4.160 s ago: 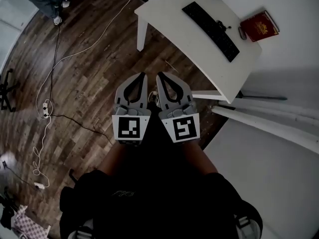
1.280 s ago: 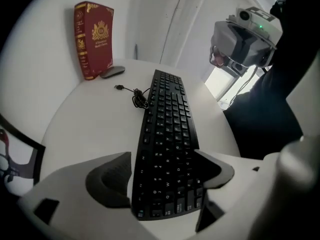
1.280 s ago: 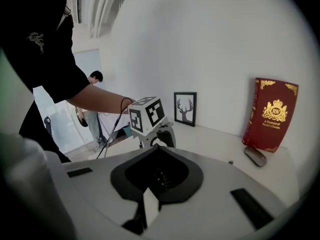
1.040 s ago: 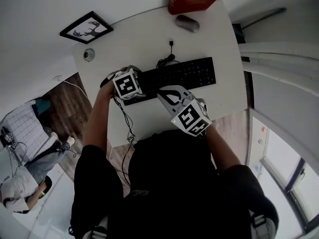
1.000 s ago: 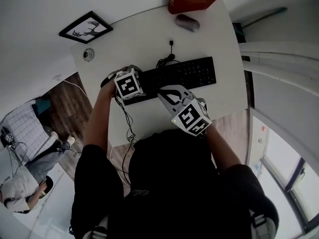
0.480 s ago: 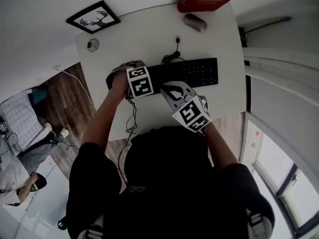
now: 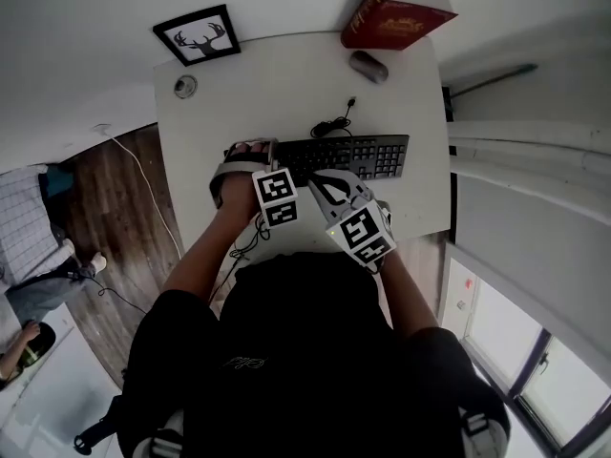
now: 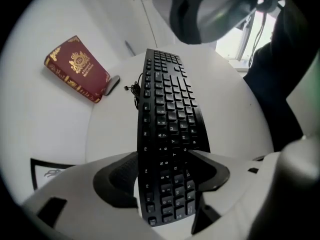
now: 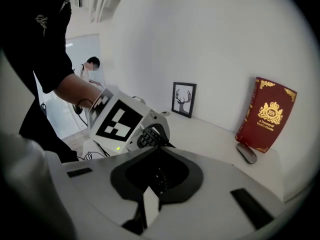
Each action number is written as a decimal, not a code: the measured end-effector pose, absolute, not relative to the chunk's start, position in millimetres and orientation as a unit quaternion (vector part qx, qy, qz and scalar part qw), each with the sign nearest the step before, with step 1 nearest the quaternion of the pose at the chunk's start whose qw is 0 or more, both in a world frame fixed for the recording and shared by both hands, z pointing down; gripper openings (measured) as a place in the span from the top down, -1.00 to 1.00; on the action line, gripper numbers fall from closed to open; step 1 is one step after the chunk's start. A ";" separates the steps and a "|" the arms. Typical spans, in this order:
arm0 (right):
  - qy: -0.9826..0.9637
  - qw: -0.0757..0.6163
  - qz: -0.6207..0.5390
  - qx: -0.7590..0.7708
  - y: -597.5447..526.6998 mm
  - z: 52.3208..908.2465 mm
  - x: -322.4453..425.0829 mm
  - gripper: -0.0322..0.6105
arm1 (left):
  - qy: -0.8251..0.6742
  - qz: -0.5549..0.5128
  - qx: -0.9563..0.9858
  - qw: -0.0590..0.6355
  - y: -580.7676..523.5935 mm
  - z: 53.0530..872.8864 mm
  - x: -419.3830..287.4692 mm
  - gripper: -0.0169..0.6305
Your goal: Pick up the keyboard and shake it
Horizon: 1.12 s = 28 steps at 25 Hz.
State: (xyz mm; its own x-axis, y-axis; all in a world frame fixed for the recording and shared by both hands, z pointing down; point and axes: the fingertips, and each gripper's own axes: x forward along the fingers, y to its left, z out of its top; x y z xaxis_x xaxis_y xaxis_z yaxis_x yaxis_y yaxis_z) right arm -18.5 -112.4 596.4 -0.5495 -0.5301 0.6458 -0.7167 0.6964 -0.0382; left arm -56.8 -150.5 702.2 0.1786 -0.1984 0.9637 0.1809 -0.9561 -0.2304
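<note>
The keyboard (image 7: 348, 156) lay lengthways across the white tabletop (image 7: 286, 74), its left end taken by the left gripper (image 8: 165, 156). Those jaws had just been closing and now pinched that end, one pad under the back edge and the other on the keys. From the left gripper view the near end looked tipped up while the far end seemed to rest on the tabletop.

The right gripper (image 9: 156, 150) hung just in front of the keyboard's near edge with its jaws pressed together on nothing.

To my eye the lift was only starting. A long board held by one end would lever hard against the pads, so the pinch needed to stay deep and square. The whole board should come clear before any shaking. The cable (image 7: 332, 124) coiled just behind it could drag or snag. The mouse (image 7: 368, 65) and the red book (image 7: 396, 17) stood beyond its far end, so the shaking was better kept short and toward the person.

A few seconds back both grippers had hung over the wooden floor, well apart from the tabletop. A second ago the left one already sat over that same end with its marker cube above the keys. Now the cube had swung back toward the person.
</note>
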 end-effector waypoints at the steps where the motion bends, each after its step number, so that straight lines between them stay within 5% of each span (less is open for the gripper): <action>1: -0.863 0.320 0.144 0.363 -109.3 594.3 -17.1 0.83 | 0.022 -0.639 -0.752 0.161 -147.0 700.1 -58.0 -0.01; 14: -0.819 0.379 0.111 0.416 -55.4 583.7 31.2 0.83 | 0.159 -0.600 -0.713 0.326 -122.8 678.9 -66.9 -0.01; 17: -0.802 0.461 0.074 0.373 -51.0 590.7 67.6 0.83 | 0.195 -0.589 -0.692 0.369 -123.1 666.6 -67.2 -0.02; 18: -0.791 0.505 0.048 0.341 -51.5 596.6 81.7 0.80 | 0.207 -0.588 -0.683 0.382 -123.7 661.9 -68.0 -0.02; 20: -0.770 0.577 0.009 0.273 -57.6 606.8 108.2 0.23 | 0.220 -0.590 -0.669 0.394 -121.5 658.3 -70.3 -0.02; 21: -0.765 0.599 0.007 0.238 -61.5 610.0 119.4 0.10 | 0.224 -0.591 -0.669 0.391 -118.8 659.3 -69.7 -0.02; 25: -0.762 0.637 0.043 0.108 -80.1 626.3 144.2 0.06 | 0.244 -0.577 -0.700 0.342 -109.2 665.5 -55.3 -0.02; 28: -0.747 0.663 0.047 0.016 -90.8 658.1 150.0 0.06 | 0.262 -0.587 -0.672 0.369 -115.0 657.9 -57.1 -0.01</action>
State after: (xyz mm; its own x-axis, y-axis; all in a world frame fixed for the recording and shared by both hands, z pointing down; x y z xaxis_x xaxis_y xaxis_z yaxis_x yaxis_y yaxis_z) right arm 150.0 -90.8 658.1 -0.1212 0.0382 0.9919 -0.0870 0.9950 -0.0490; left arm -57.1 -115.0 657.9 0.1743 -0.7850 0.5944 0.0804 -0.5903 -0.8032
